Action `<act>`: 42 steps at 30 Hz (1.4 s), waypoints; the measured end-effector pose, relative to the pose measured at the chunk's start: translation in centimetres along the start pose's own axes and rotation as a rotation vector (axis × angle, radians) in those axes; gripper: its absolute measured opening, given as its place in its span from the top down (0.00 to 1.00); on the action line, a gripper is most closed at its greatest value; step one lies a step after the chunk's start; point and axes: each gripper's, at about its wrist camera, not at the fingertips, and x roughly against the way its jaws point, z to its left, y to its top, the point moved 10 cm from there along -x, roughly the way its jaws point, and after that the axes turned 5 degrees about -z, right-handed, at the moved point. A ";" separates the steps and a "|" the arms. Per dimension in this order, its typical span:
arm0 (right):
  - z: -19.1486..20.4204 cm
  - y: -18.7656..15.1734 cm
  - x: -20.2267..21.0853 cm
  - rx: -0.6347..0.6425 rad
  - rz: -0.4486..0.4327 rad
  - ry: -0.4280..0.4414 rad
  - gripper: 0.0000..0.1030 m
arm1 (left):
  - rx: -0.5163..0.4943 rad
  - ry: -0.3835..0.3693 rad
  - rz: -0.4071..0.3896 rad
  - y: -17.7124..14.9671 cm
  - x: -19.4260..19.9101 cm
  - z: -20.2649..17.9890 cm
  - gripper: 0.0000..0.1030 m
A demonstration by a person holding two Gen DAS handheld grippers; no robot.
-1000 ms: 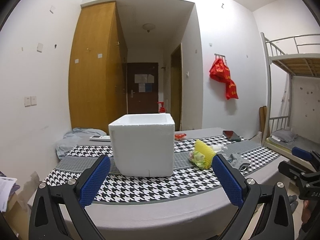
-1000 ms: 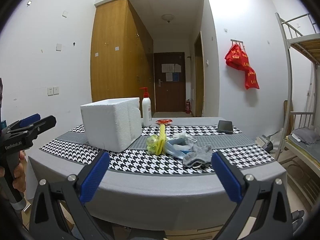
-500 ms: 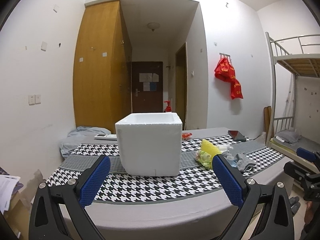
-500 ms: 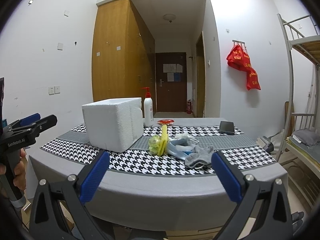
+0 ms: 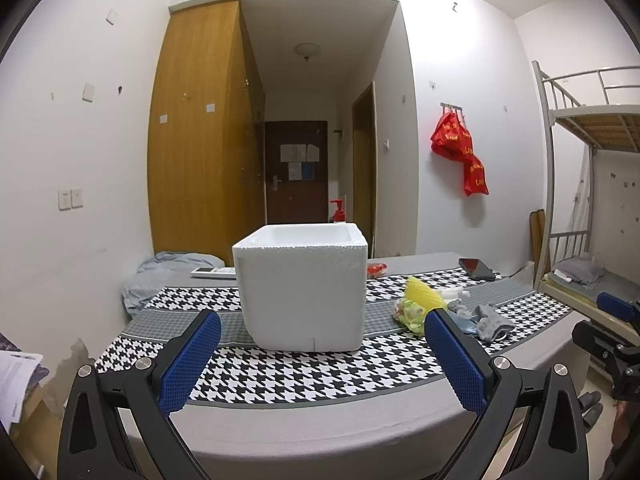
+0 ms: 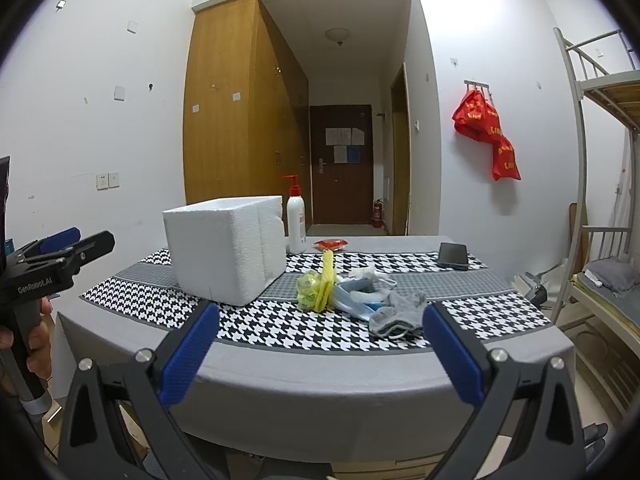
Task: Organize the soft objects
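A white foam box (image 5: 303,289) (image 6: 226,248) stands open-topped on the houndstooth runner of a grey-covered table (image 6: 320,372). To its right lies a small heap: a yellow-green crinkly bag (image 6: 316,286) (image 5: 416,300), a blue-and-white face mask (image 6: 356,300) and a grey sock (image 6: 396,312) (image 5: 488,320). My left gripper (image 5: 320,354) hovers open in front of the box, short of the table edge. My right gripper (image 6: 320,350) hangs open before the heap, also off the table. Nothing sits between either pair of blue pads.
A pump bottle (image 6: 296,220) stands behind the box, with a red packet (image 6: 331,244) and a dark phone (image 6: 452,256) farther back. A light-blue cloth (image 5: 160,276) and a remote (image 5: 214,272) lie at the back left. A bunk bed (image 6: 600,200) stands to the right.
Both views have tilted slightly and drifted; the box and heap sit a little lower and farther right in the left wrist view. Nothing on the table has moved and both grippers stay open.
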 end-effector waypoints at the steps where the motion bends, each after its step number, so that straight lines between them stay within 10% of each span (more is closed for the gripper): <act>1: 0.0 0.0 0.0 -0.001 0.000 0.000 0.00 | -0.001 0.000 0.000 0.0 0.0 0.0 0.01; 42: -6.0 -1.0 -6.8 -0.042 0.126 -0.089 0.00 | -0.067 -0.253 0.164 -1.3 -9.7 -9.1 0.01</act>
